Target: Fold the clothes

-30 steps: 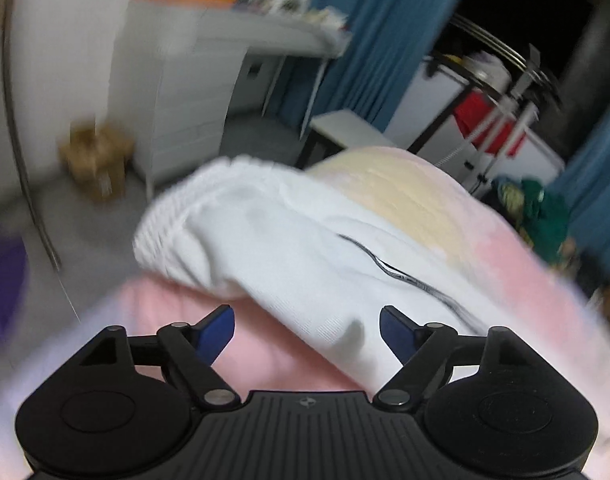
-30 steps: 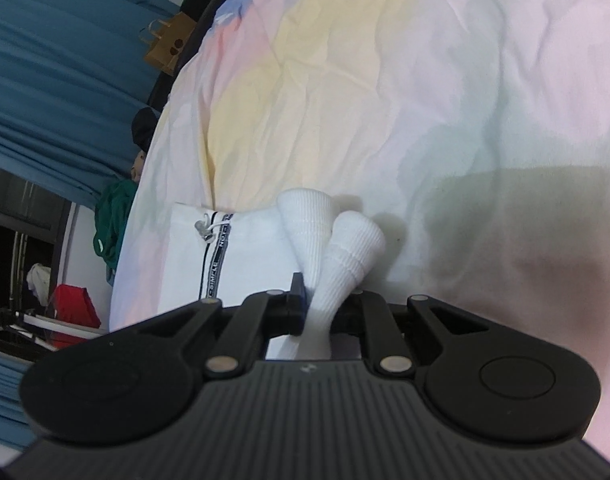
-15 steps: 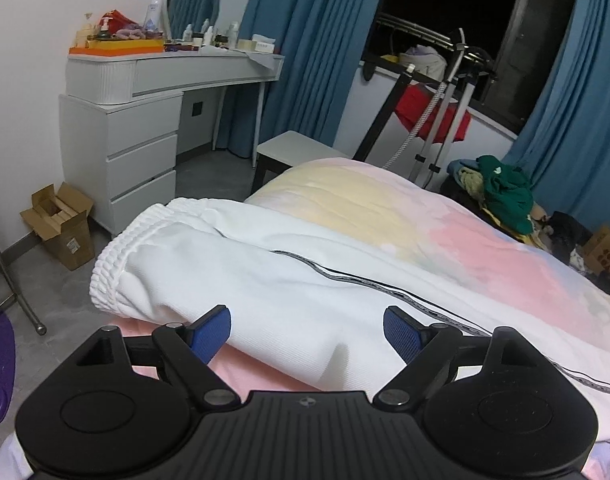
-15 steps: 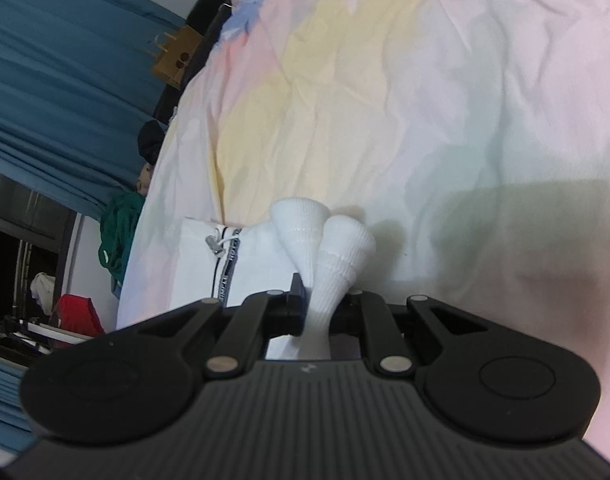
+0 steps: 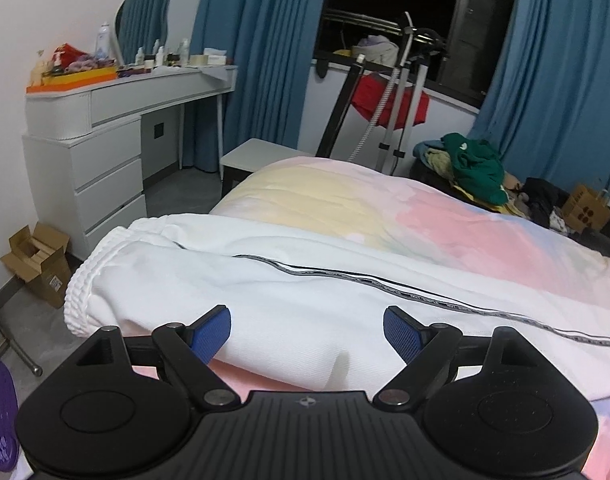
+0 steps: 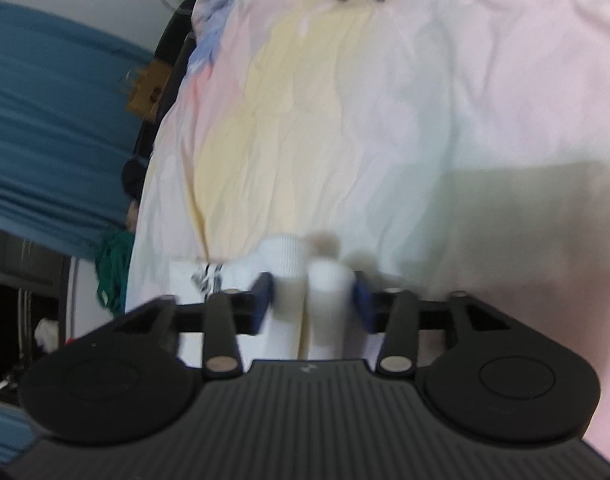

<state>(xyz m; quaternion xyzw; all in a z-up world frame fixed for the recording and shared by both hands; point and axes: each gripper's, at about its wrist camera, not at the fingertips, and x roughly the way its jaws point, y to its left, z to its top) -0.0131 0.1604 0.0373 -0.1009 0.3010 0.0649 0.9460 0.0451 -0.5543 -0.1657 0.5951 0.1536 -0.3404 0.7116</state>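
Now the right hand-held gripper [image 6: 311,300] is letting go: its blue-padded jaws are opening, with the two white ribbed cuffs [image 6: 305,276] of the garment standing between them, the pads drawn back off the cloth in a blurred view. Over on the left, the left hand-held gripper [image 5: 307,330] hangs wide open above the white ribbed trousers with a thin dark side stripe [image 5: 289,296], nothing pinched between its blue pads. Those trousers lie stretched across the near edge of the bed with the pastel pink, yellow and blue cover [image 5: 445,224], elastic waistband toward the white chest of drawers [image 5: 105,176].
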